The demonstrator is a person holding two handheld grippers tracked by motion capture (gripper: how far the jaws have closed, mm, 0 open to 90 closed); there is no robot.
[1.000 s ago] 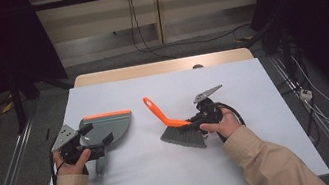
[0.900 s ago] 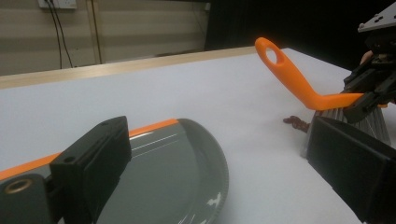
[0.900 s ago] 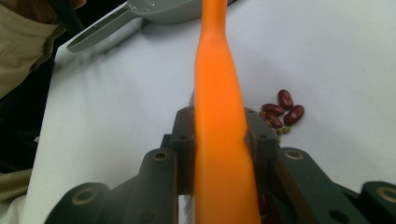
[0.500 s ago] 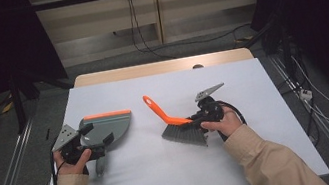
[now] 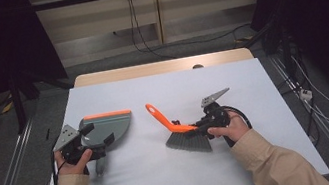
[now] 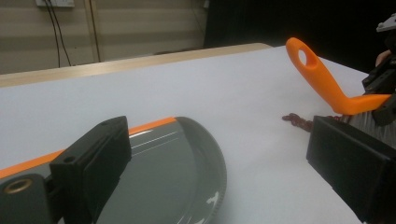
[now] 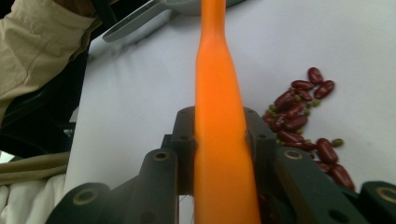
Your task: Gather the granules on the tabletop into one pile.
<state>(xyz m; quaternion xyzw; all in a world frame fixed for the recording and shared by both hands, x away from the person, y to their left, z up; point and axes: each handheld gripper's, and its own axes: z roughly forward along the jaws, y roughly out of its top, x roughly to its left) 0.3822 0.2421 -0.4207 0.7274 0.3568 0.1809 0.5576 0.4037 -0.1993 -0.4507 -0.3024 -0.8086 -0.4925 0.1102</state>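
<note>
Here, one brush (image 5: pixel 185 132), one dustpan (image 5: pixel 105 127).

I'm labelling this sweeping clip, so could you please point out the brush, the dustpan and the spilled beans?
brush (image 5: pixel 157 116), high view, on its orange handle.
dustpan (image 5: pixel 110 127), high view, on its grey pan.
beans (image 7: pixel 290 111), right gripper view, on the red beans beside the handle.

The brush (image 5: pixel 185 133) sits slightly lower and nearer the person than a second ago — the right gripper (image 5: pixel 202 127), clamped on its orange handle, has drawn it back a touch. The left gripper (image 5: pixel 93 141) has eased a little toward the person too — the dustpan (image 5: pixel 107 127) came with it.
</note>
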